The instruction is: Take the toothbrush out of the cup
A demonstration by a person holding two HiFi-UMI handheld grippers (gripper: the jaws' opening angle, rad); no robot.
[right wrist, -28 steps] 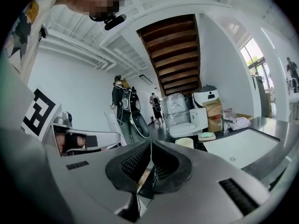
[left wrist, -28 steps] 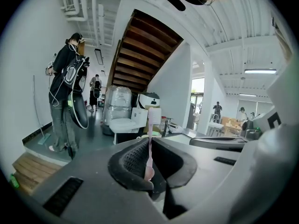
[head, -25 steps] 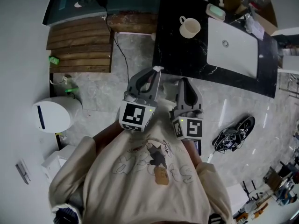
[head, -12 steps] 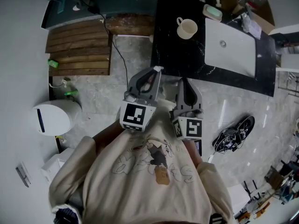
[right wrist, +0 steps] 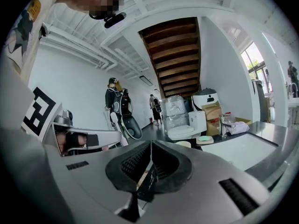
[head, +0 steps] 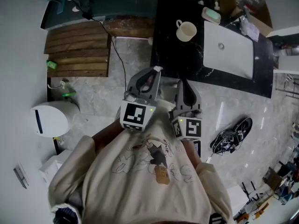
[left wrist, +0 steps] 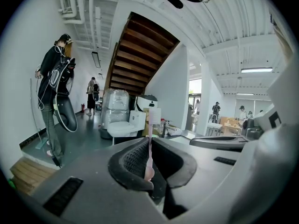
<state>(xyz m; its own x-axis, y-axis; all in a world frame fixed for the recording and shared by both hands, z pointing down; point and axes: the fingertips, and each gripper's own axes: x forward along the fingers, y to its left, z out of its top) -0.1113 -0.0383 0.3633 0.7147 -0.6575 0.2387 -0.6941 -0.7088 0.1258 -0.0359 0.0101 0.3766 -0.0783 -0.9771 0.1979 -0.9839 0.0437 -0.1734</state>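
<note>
Neither gripper had shifted from a second before; only the head view drifted, nudging the cup (head: 187, 31) slightly left in frame. Left gripper (head: 153, 74) held the toothbrush (left wrist: 150, 129) upright, jaws narrowed onto its pink handle, well short of the cup and off the bench (head: 175, 55) where the cup stood. Right gripper (right wrist: 150, 148), as far from the cup, had its jaws pressed together with nothing in them. The grip sat low on a thin handle, so the brush looked liable to pivot or slip between the pads and drop to the floor (head: 107, 94) if swung, or if the neighbouring gripper knocked it. Bristles were too small to make out, the cup's inside could barely be read from above, and both hands lay hidden under the grippers.
</note>
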